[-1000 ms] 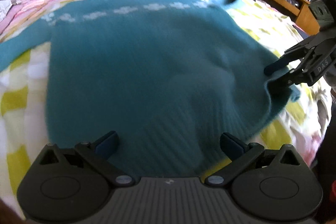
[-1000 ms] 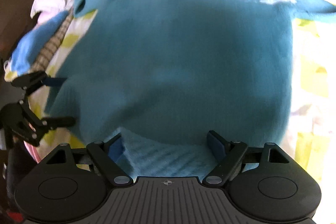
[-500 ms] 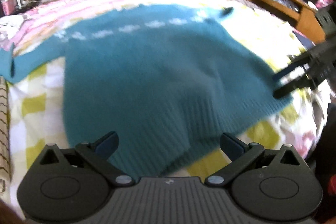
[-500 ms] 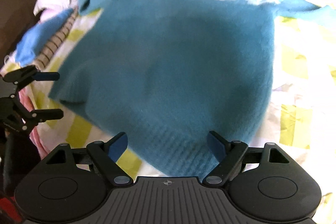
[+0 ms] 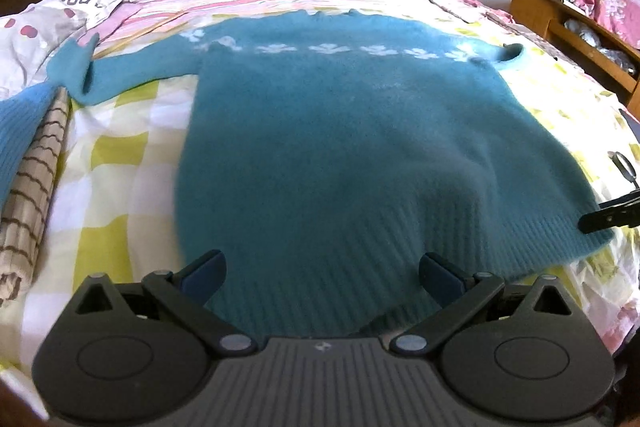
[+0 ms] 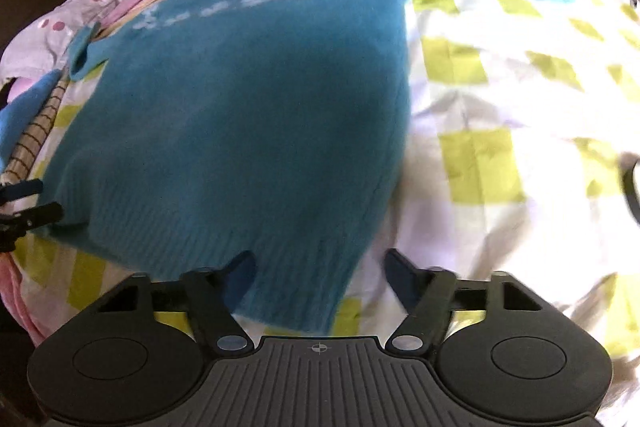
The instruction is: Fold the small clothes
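The right gripper (image 6: 320,267) is closing, its jaws still apart with the ribbed corner of the teal sweater (image 6: 248,123) lying between them, the pads not pressing it. The left gripper (image 5: 322,273) stands wide open over the hem near the other corner, holding nothing.

Beyond the left gripper's left finger a brown-striped rolled cloth (image 5: 32,195) lies along the bed, with a light blue garment (image 5: 18,119) beside it. The yellow-and-white checked sheet (image 6: 500,131) spreads to the right of the right gripper. Far ahead is a wooden shelf (image 5: 560,23).

The sweater lies flat, hem toward both grippers, sleeves spread, a row of white flowers across the chest. Both grippers tilt steeply down at the hem.
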Tool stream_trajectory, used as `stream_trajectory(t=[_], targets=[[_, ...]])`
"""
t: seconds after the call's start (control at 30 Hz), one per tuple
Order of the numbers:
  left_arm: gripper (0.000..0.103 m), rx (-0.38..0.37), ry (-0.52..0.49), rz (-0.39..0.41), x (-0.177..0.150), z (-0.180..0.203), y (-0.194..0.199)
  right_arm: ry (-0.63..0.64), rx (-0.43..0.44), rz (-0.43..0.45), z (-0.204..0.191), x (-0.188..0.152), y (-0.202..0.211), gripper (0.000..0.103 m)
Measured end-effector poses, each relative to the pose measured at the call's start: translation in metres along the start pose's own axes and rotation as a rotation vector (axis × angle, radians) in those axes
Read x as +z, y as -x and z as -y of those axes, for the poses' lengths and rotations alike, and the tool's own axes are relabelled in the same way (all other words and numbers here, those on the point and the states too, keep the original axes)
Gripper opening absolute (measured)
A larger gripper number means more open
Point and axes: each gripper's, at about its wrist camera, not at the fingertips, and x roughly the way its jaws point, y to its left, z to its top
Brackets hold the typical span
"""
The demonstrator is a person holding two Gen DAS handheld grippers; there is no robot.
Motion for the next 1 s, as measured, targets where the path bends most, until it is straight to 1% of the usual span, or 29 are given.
stream_trajectory(t=[0.03,0.07,0.1,0.13,0.17,0.2,0.23,0.3,0.37,0.4,0.47,0.57,0.6,0.63,0.7,0.83,1.0], targets=[[0.103,0.0,-0.005,0.003,0.0,0.001,0.002,-0.006,0.013,-0.006,-0.001,0.001,-0.001,0.041],[0.103,0.0,-0.01,0.007,0.0,0.002,0.004,-0.004,0.012,-0.007,-0.003,0.002,-0.001,0.036],[0.103,-0.002,-0.012,0.013,0.001,0.002,0.006,0.012,0.003,-0.008,-0.005,0.004,-0.002,0.025],[0.103,-0.007,-0.011,0.02,0.002,0.002,0.01,0.023,-0.01,-0.01,-0.008,0.004,-0.001,0.018],[0.103,-0.017,-0.006,0.03,0.003,0.002,0.013,0.028,-0.013,-0.012,-0.005,0.005,0.0,0.015],[0.103,-0.028,-0.001,0.039,0.006,0.002,0.016,0.025,-0.01,-0.014,-0.002,0.009,0.002,0.01],[0.103,-0.041,0.002,0.051,0.008,0.003,0.018,0.022,-0.012,-0.009,0.001,0.01,0.005,0.008],[0.103,-0.062,-0.003,0.071,0.011,0.008,0.02,0.024,-0.032,0.018,0.008,0.013,0.015,0.008],[0.103,-0.072,-0.016,0.073,0.013,0.015,0.014,0.018,-0.041,0.037,0.014,0.015,0.022,0.008],[0.103,-0.07,-0.024,0.054,0.013,0.019,0.006,0.014,-0.042,0.039,0.017,0.015,0.023,0.008],[0.103,-0.053,-0.043,0.015,0.009,0.025,-0.008,0.004,-0.043,0.013,0.019,0.011,0.016,0.008],[0.103,-0.025,-0.062,-0.059,0.0,0.028,-0.023,0.02,-0.043,-0.011,0.014,0.003,0.007,0.009],[0.103,-0.009,-0.069,-0.082,-0.003,0.028,-0.026,0.024,-0.043,-0.012,0.012,0.002,0.007,0.014],[0.103,0.003,-0.083,-0.085,-0.005,0.028,-0.026,0.021,-0.046,-0.009,0.012,0.001,0.009,0.017],[0.103,0.011,-0.1,-0.089,-0.008,0.03,-0.025,0.018,-0.045,-0.005,0.012,0.001,0.01,0.017],[0.103,0.022,-0.085,-0.085,-0.004,0.031,-0.022,0.002,-0.041,0.001,0.011,0.003,0.016,0.018],[0.103,0.053,-0.088,-0.065,0.001,0.035,-0.019,0.012,-0.073,0.052,0.008,0.001,0.033,0.019]])
